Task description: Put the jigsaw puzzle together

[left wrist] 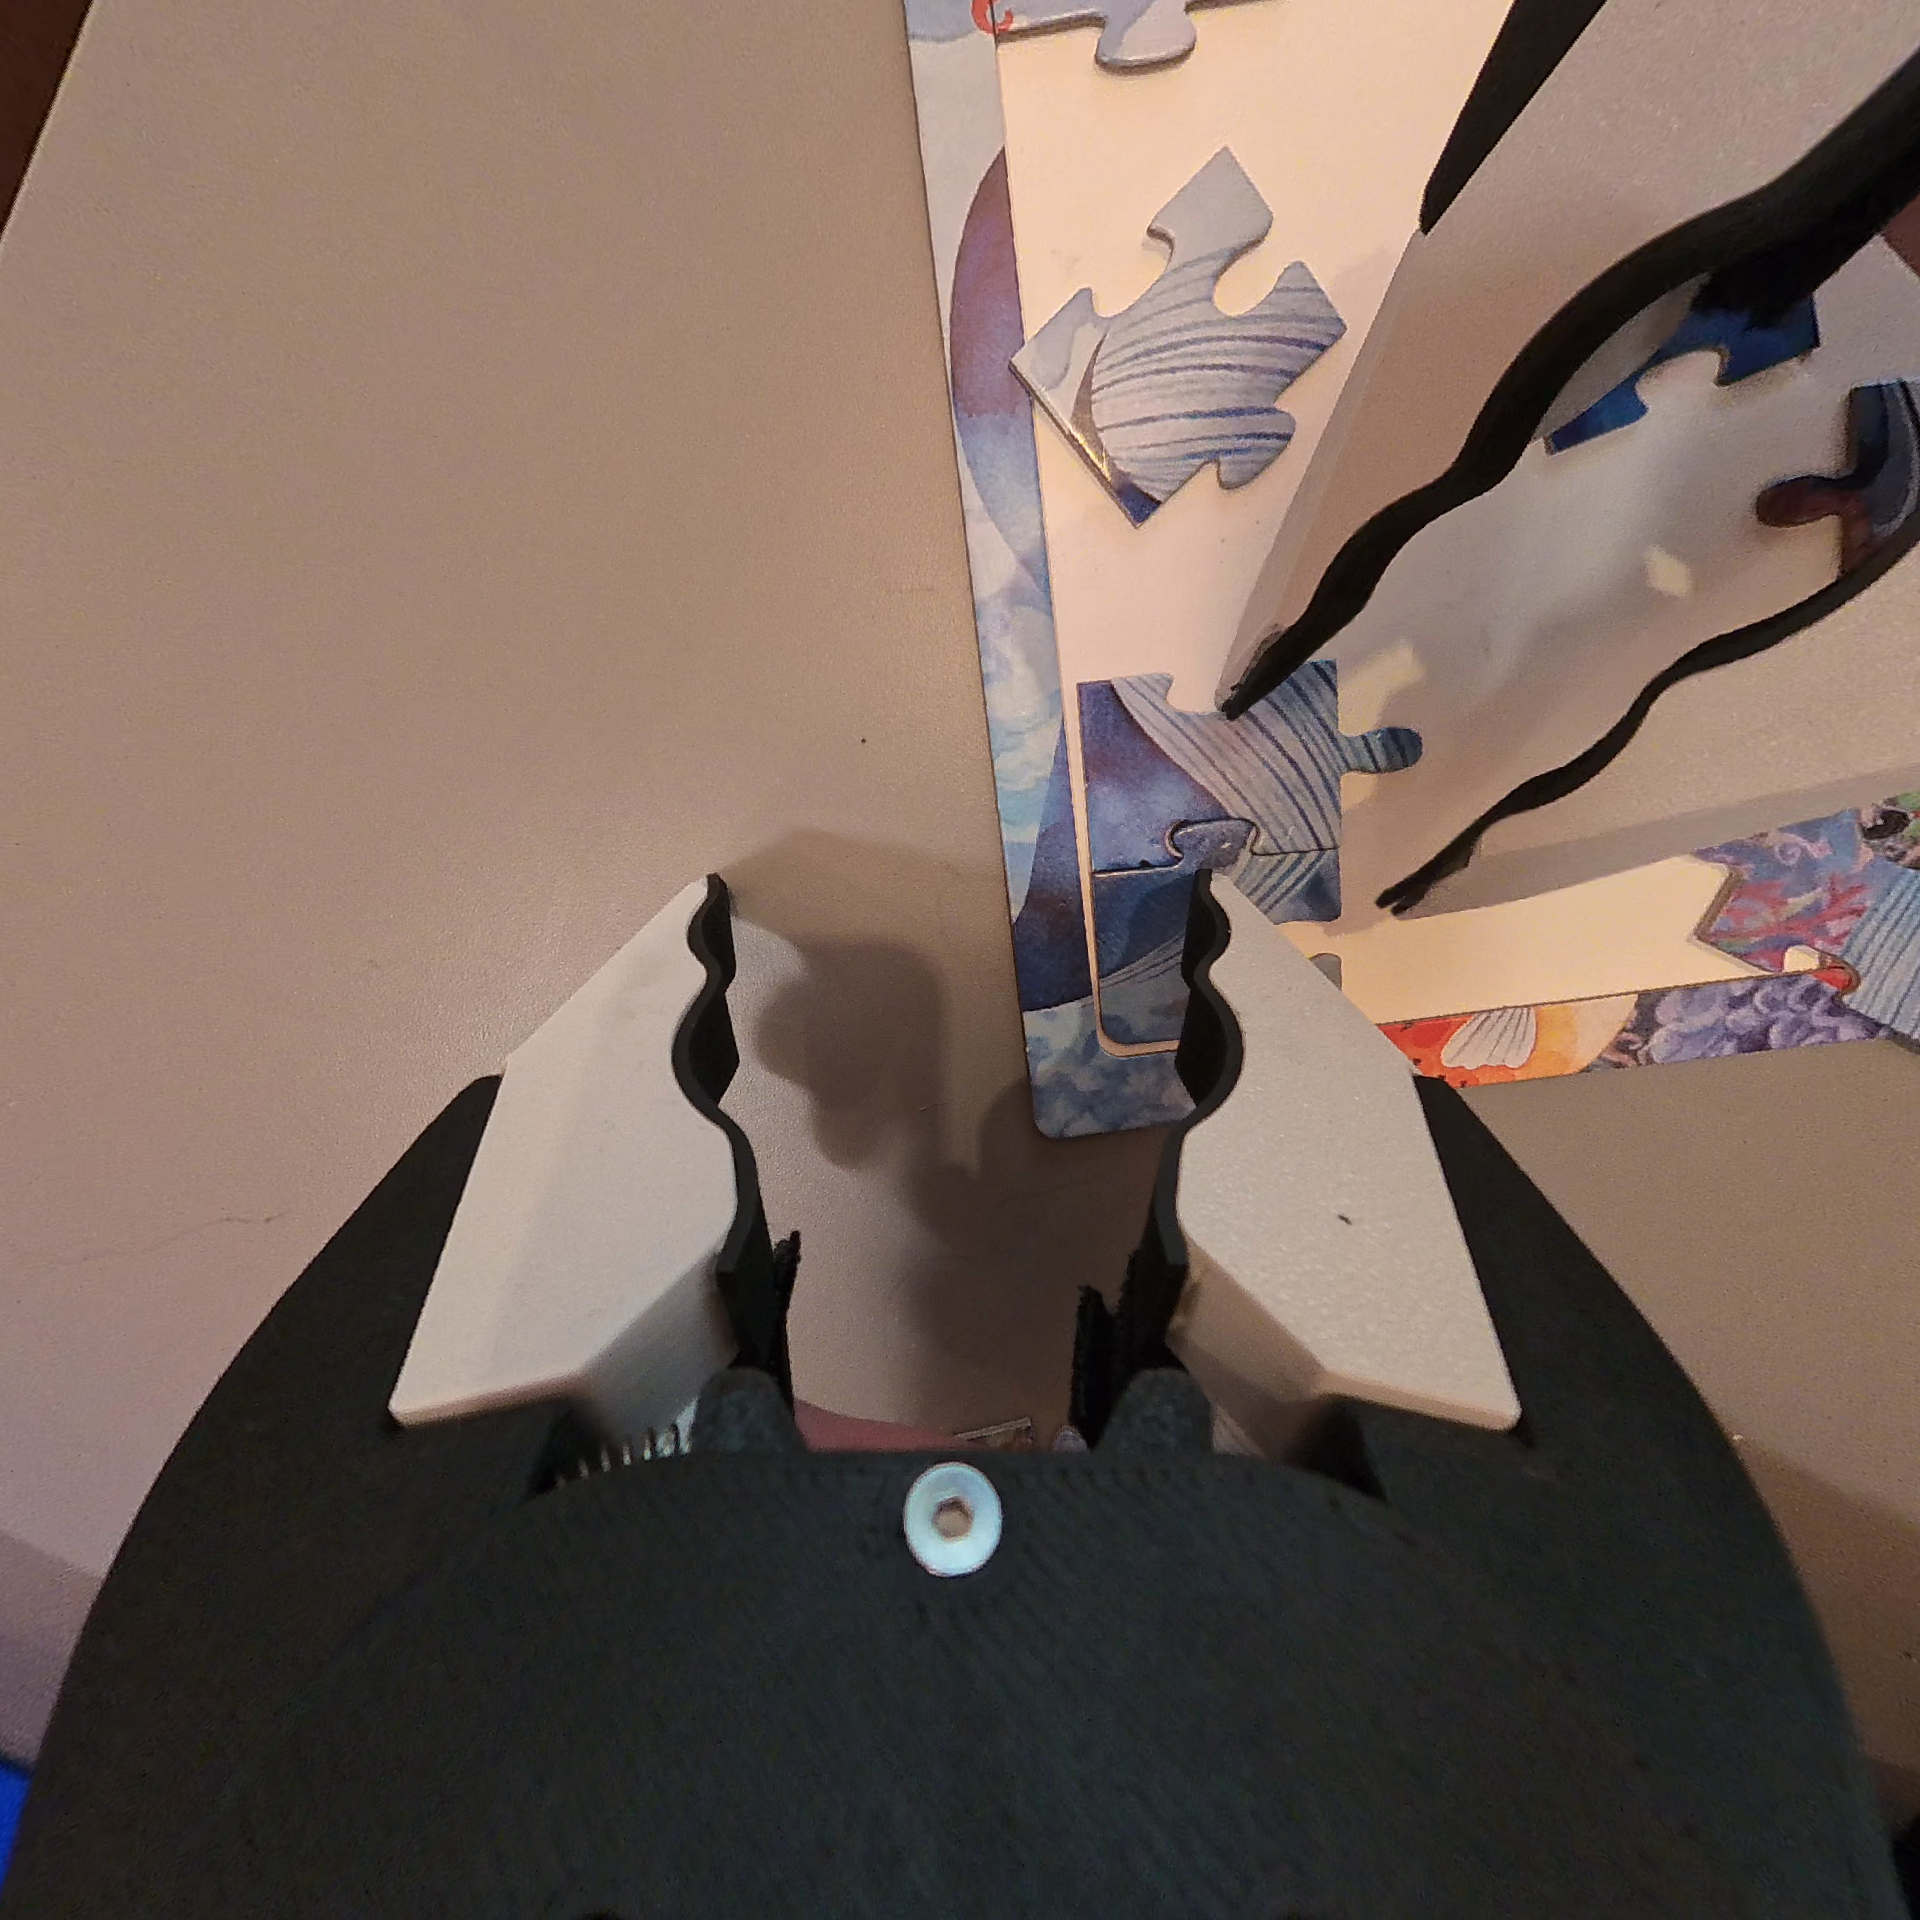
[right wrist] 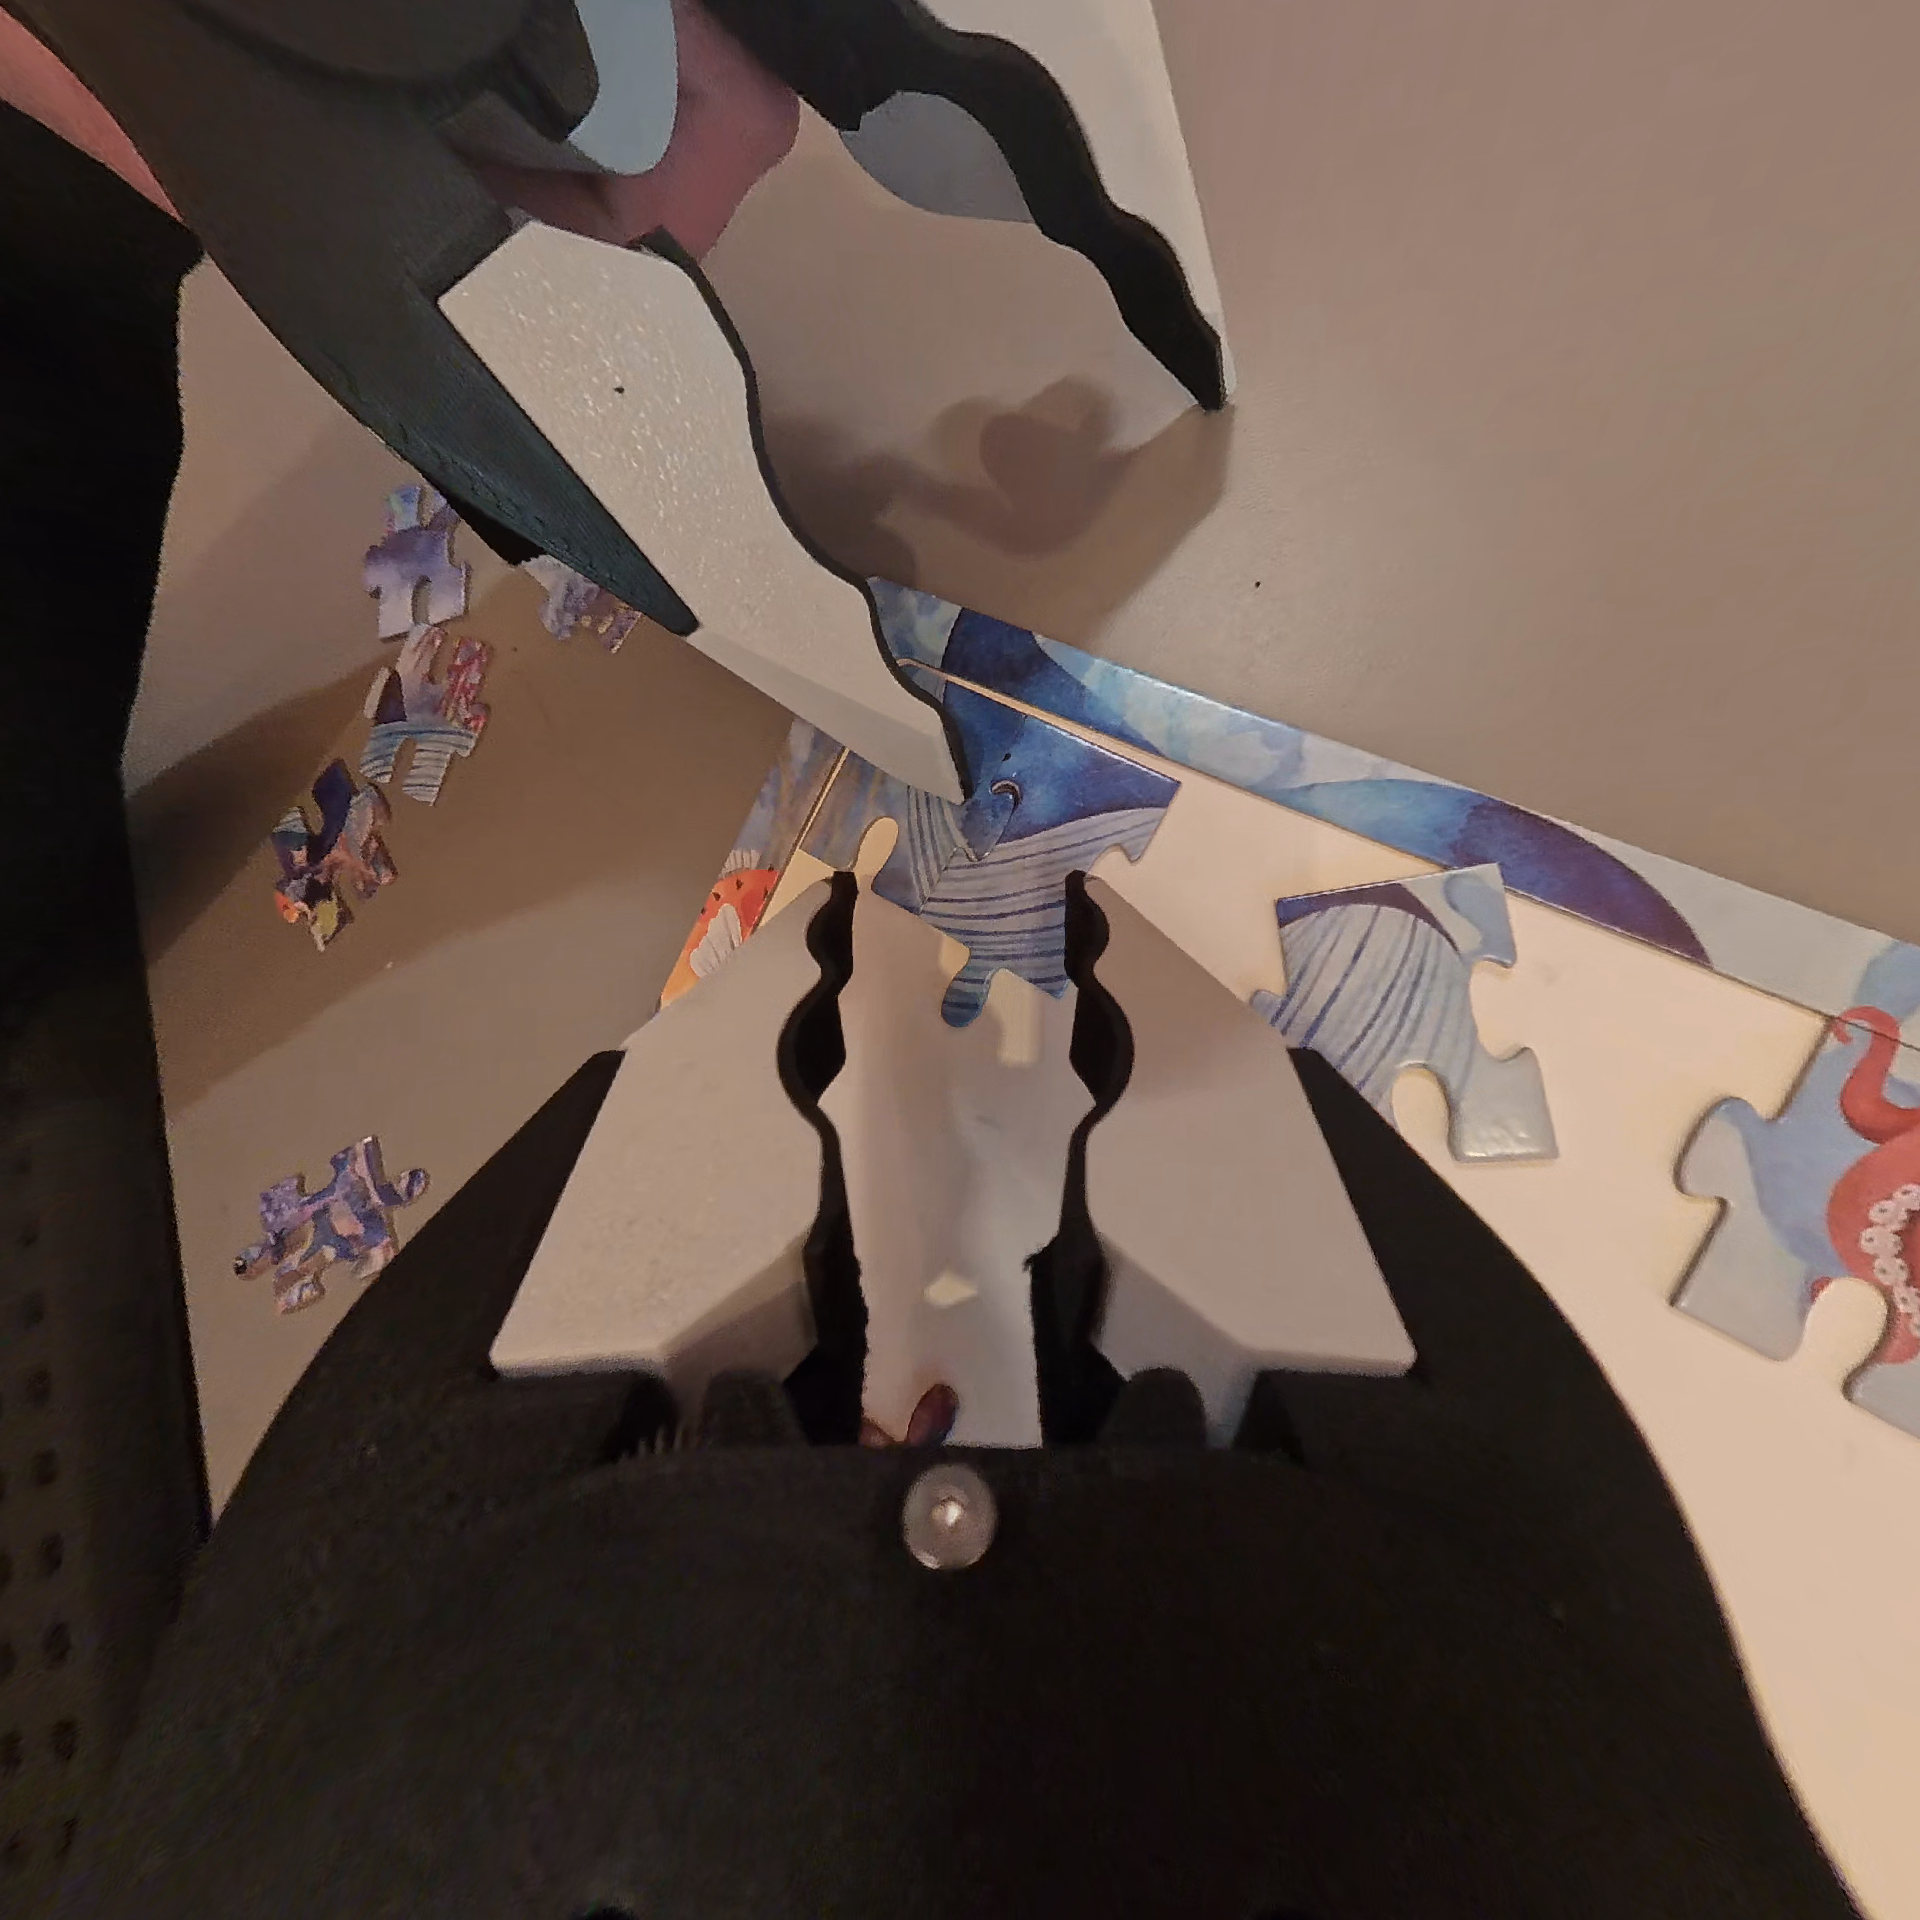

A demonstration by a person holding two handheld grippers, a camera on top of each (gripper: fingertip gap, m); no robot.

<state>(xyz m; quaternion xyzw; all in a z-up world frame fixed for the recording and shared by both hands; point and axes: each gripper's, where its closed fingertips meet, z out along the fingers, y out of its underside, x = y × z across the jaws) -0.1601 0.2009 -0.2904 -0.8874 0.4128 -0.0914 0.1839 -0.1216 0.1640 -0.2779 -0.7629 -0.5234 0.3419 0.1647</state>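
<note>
Puzzle frame tray (left wrist: 1003,665) lies flat on the beige counter (left wrist: 468,520). In the left wrist view its long border strip runs away from the camera, near corner (left wrist: 1060,1112) just ahead of the left hand-held gripper (left wrist: 956,894).

Two joined whale pieces (left wrist: 1195,821) sit in that near corner against the border, one behind the other along the strip; the farther one's tab (left wrist: 1387,750) points toward the tray's interior. A loose striped piece (left wrist: 1184,353) lies farther along on the bare white tray floor, turned at an angle to the border. An octopus piece (right wrist: 1808,1195) lies beyond it, seen in the right wrist view.

Left hand-held gripper: jaws wide apart, holding nothing. Its right fingertip (left wrist: 1205,904) is over the nearer whale piece; its left fingertip is over bare counter outside the tray. Whether it touches the piece cannot be told.

Right hand-held gripper (right wrist: 961,888): jaws parted, nothing between them. It comes in over the tray interior, pointing at the joined whale pieces, which lie just ahead of its tips. In the left wrist view one of its tips (left wrist: 1247,691) is at the far whale piece's edge; contact uncertain.

Several loose pieces (right wrist: 416,717) lie on the counter outside the tray, well to the left of the right hand-held gripper.
</note>
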